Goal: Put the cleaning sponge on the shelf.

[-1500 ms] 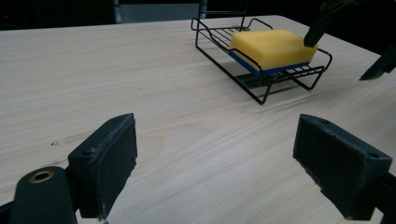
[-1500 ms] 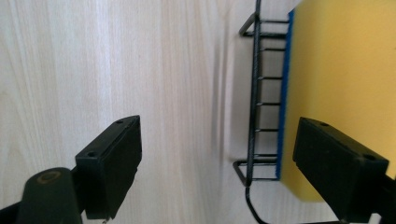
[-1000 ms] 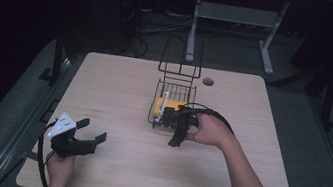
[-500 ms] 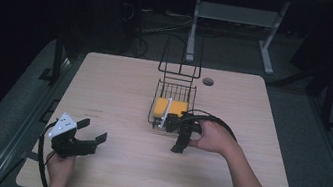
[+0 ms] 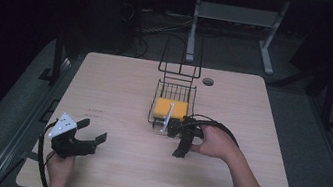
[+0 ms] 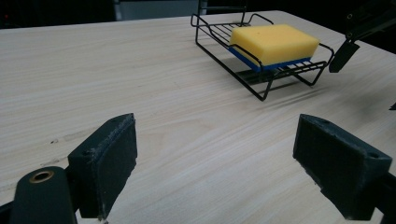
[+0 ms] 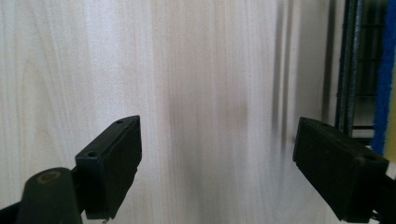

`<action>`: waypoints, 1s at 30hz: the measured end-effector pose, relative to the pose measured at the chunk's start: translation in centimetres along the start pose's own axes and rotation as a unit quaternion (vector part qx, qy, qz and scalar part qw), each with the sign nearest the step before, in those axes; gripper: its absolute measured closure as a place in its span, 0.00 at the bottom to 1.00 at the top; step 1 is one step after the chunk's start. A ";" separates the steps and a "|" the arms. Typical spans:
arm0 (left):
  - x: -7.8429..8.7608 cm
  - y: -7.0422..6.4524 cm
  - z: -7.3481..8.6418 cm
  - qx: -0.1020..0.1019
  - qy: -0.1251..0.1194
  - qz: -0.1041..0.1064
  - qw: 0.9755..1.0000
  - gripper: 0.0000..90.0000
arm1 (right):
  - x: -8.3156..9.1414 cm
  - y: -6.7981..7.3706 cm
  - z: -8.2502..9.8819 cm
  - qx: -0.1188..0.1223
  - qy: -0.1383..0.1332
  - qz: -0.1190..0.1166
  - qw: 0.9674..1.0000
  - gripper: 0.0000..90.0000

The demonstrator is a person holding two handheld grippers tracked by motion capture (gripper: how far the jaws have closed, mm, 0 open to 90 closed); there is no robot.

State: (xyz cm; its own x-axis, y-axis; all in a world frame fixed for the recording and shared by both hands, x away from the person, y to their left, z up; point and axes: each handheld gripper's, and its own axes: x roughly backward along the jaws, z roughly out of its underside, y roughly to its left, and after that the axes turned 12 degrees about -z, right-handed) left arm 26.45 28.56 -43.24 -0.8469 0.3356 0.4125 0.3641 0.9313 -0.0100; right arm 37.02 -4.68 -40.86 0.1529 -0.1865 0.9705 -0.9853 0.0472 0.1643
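Note:
A yellow sponge (image 5: 171, 108) with a blue underside lies flat in a black wire basket (image 5: 153, 114) at the table's middle. My right gripper (image 5: 177, 139) hovers just in front of the basket's near right corner, pointing down at the bare wood, open and holding nothing. In the right gripper view its gripper (image 7: 217, 168) frames bare wood, with the basket wire (image 7: 350, 70) and the sponge's blue edge (image 7: 384, 84) at the right. My left gripper (image 5: 92, 131) rests open near the front left. The left gripper view shows its gripper (image 6: 215, 172) facing the sponge (image 6: 275, 44) and basket (image 6: 261, 91).
A tall wire frame (image 5: 181, 58) rises from the basket's far end. A round cable hole (image 5: 208, 81) sits in the table near the back edge. A metal stand (image 5: 238, 13) is on the dark floor beyond. Bare wood lies between the two grippers.
My right gripper has drawn back from the basket toward the near edge, staying open. The left gripper has not moved, and the sponge stays in the basket.

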 end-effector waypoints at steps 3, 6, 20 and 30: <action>0.0 0.0 0.0 -0.001 0.000 0.000 1.000 0.14 | -0.1 0.2 0.2 0.006 -0.005 0.002 1.000 0.17; 0.0 0.0 0.0 -0.001 0.000 0.000 1.000 0.14 | -0.1 0.5 0.5 0.002 -0.005 0.002 1.000 0.17; -0.1 -0.1 0.0 -0.004 0.002 -0.001 1.000 0.14 | -0.7 1.6 2.5 -0.009 -0.009 0.002 1.000 0.17; -0.1 -0.1 0.0 -0.006 0.003 -0.001 1.000 0.14 | -0.8 2.3 3.8 -0.013 -0.014 0.007 1.000 0.17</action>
State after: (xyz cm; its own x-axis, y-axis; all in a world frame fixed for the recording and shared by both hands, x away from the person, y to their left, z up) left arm 26.46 28.43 -43.28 -0.8456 0.3319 0.4181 0.3659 0.9306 0.0014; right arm 34.39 -8.17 -41.91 0.1359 -0.2129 0.9676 -0.9850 0.0762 0.1551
